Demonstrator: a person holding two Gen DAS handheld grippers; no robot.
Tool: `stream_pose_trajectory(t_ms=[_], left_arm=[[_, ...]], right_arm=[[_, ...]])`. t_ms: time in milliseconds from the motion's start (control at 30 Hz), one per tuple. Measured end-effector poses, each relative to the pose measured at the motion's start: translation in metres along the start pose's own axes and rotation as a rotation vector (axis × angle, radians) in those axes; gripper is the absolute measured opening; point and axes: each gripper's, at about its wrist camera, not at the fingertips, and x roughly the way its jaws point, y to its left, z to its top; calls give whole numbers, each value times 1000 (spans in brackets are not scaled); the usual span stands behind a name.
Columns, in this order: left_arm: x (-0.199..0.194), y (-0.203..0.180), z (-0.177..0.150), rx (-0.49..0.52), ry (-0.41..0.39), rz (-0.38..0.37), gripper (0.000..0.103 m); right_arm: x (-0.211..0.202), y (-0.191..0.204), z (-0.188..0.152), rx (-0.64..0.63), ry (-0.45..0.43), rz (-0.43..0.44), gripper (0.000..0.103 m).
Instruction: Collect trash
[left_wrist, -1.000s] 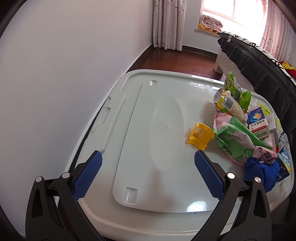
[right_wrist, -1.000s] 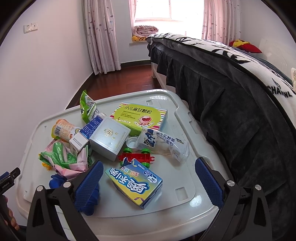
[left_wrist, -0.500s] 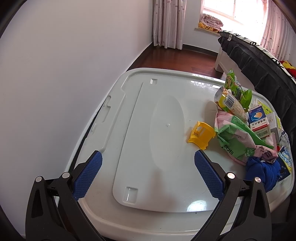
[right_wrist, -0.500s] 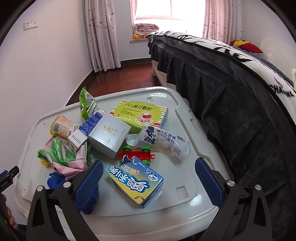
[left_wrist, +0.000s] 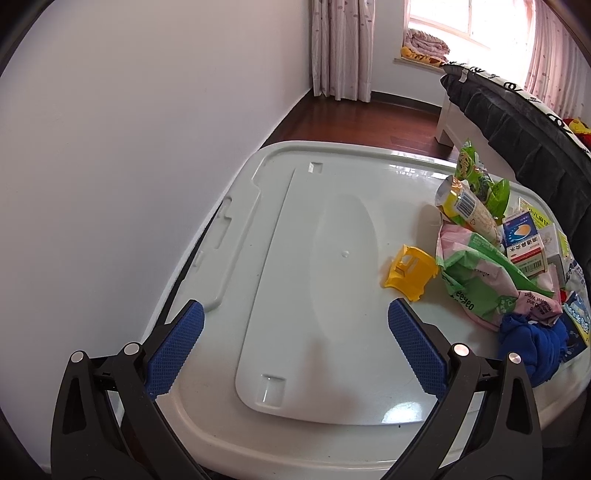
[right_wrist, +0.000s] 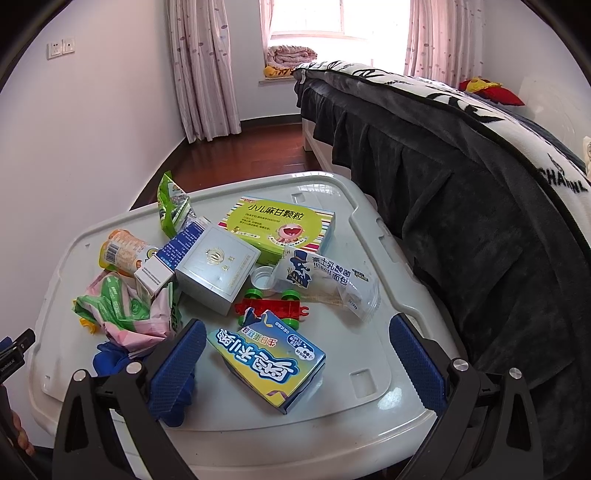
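Trash lies on a white storage-box lid (right_wrist: 369, 380). In the right wrist view: a blue and yellow carton (right_wrist: 267, 363), a clear bread wrapper (right_wrist: 325, 282), a green box (right_wrist: 280, 229), a silver box (right_wrist: 218, 267), a blue and white carton (right_wrist: 168, 260), an orange snack tube (right_wrist: 122, 251), a green and pink bag (right_wrist: 125, 310), a blue cloth (right_wrist: 110, 358). My right gripper (right_wrist: 295, 336) is open, above the blue and yellow carton. My left gripper (left_wrist: 295, 317) is open over the lid's bare left part (left_wrist: 295, 258), with a yellow plastic piece (left_wrist: 410, 273) and the bag (left_wrist: 476, 284) to its right.
A red toy car base with green wheels (right_wrist: 273, 306) and a white bottle cap (right_wrist: 263, 276) lie among the trash. A bed with a dark blanket (right_wrist: 461, 177) runs close along the lid's right side. A white wall (left_wrist: 129, 166) stands left of it. Wooden floor (right_wrist: 251, 147) lies beyond.
Both grippers have drifted slightly lower and closer to the lid; the trash sits a little lower in both views. Nothing was grasped or moved.
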Motion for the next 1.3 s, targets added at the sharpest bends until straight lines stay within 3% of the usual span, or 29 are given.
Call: stream_pose_trajectory(t_ms=[1000,1167,1300], left_arm=[[3,5,1,-27,27,-12,97],[3,5,1,-24,35,-23,97],[5,0,-1,-6,48,-57,97]], right_arm=[[4,6,-3,-14,35,38,98],[28,19,-9,-110,133,10,98],[58,33,-15,-278,206,-79,98]])
